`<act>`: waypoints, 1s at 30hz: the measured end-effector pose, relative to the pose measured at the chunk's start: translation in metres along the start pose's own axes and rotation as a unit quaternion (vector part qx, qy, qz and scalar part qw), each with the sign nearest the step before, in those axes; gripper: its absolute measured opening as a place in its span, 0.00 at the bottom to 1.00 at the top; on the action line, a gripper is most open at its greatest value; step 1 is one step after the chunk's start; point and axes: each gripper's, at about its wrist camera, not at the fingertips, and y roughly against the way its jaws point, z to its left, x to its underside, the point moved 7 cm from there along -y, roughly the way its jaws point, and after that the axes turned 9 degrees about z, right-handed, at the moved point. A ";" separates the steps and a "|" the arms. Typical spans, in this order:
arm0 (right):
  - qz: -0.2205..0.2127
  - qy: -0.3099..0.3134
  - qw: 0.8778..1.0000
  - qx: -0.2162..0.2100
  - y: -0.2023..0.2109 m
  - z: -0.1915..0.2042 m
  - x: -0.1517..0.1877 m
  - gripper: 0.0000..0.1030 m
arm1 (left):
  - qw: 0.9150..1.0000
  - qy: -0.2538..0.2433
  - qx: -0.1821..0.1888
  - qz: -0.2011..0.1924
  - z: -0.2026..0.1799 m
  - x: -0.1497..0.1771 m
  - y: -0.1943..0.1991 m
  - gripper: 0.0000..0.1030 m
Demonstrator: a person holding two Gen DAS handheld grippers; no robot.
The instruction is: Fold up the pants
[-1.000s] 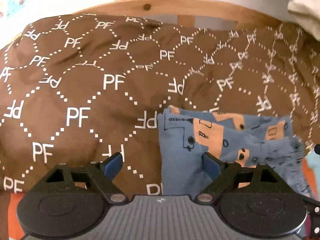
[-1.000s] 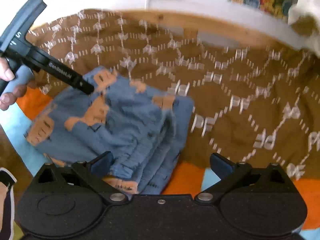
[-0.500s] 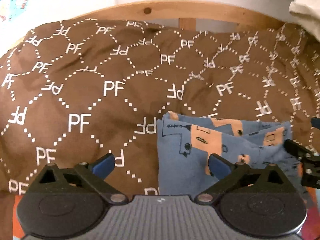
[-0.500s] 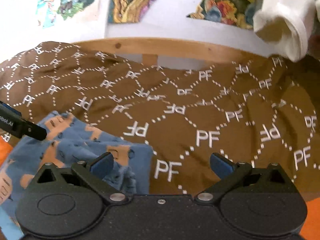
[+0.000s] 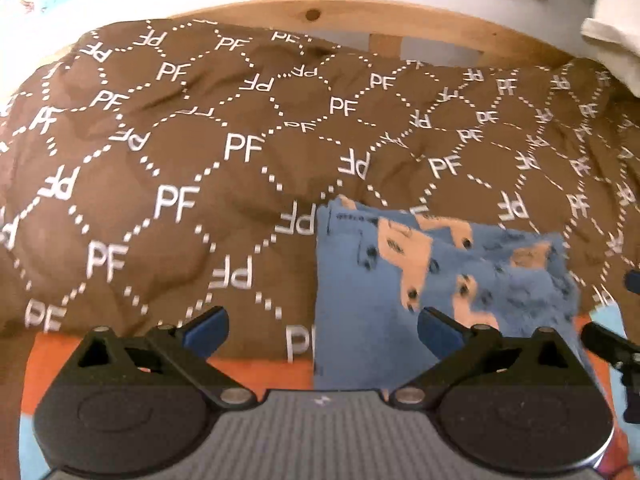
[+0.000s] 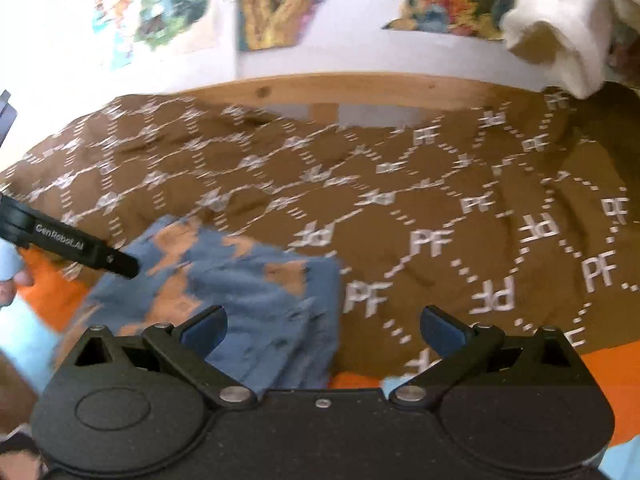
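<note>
You had drawn both grippers, left (image 5: 322, 326) and right (image 6: 323, 326), back spread and empty; pants (image 5: 420, 280) lay folded, apparently finished.

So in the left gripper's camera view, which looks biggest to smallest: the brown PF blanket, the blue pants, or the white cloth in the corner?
1. The brown PF blanket takes up most of the picture.
2. The folded blue pants cover a smaller patch.
3. The white cloth looks smallest, but it is farther off and cut by the edge, so its true size is unsure.
</note>
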 end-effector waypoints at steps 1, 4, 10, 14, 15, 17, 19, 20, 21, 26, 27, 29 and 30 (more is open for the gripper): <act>0.016 0.011 1.000 -0.011 -0.001 0.005 0.002 0.99 | 1.000 -0.003 -0.002 0.003 -0.001 0.007 0.003 1.00; 0.057 0.049 0.997 -0.018 -0.008 0.016 0.007 0.99 | 0.999 -0.020 -0.012 0.028 -0.004 0.031 0.000 1.00; 0.118 0.108 0.987 -0.010 -0.020 0.023 0.032 0.99 | 0.998 0.007 -0.020 0.052 0.007 0.063 -0.012 1.00; 0.116 0.100 0.988 -0.016 -0.013 0.018 0.025 0.99 | 0.996 0.053 0.002 0.073 0.016 0.065 -0.010 1.00; 0.110 0.100 0.989 -0.016 -0.009 0.016 0.022 0.99 | 0.996 0.055 0.002 0.075 0.017 0.065 -0.008 1.00; 0.100 0.085 0.991 -0.035 -0.002 0.013 0.015 0.99 | 0.996 0.052 -0.001 0.075 0.017 0.066 -0.005 1.00; 0.100 0.057 0.992 -0.060 0.003 0.007 0.009 0.99 | 0.996 0.047 -0.003 0.077 0.016 0.070 -0.004 1.00; 0.102 0.045 0.991 -0.071 0.004 0.005 0.007 0.99 | 0.996 0.045 -0.003 0.078 0.015 0.072 -0.002 1.00; 0.103 0.033 0.991 -0.078 0.006 0.003 0.006 0.99 | 0.996 0.044 -0.001 0.081 0.014 0.075 -0.001 1.00; 0.096 0.015 0.992 -0.076 0.006 0.000 0.004 0.99 | 0.995 0.040 -0.001 0.087 0.010 0.081 0.001 1.00; 0.099 0.016 0.992 -0.073 0.004 0.000 0.005 0.99 | 0.995 0.040 -0.002 0.088 0.009 0.081 0.001 1.00; 0.106 0.025 0.992 -0.069 0.001 0.002 0.009 0.99 | 0.995 0.041 -0.001 0.089 0.010 0.079 0.000 1.00; 0.107 0.031 0.991 -0.067 0.000 0.003 0.010 0.99 | 0.995 0.042 0.001 0.088 0.010 0.079 0.001 1.00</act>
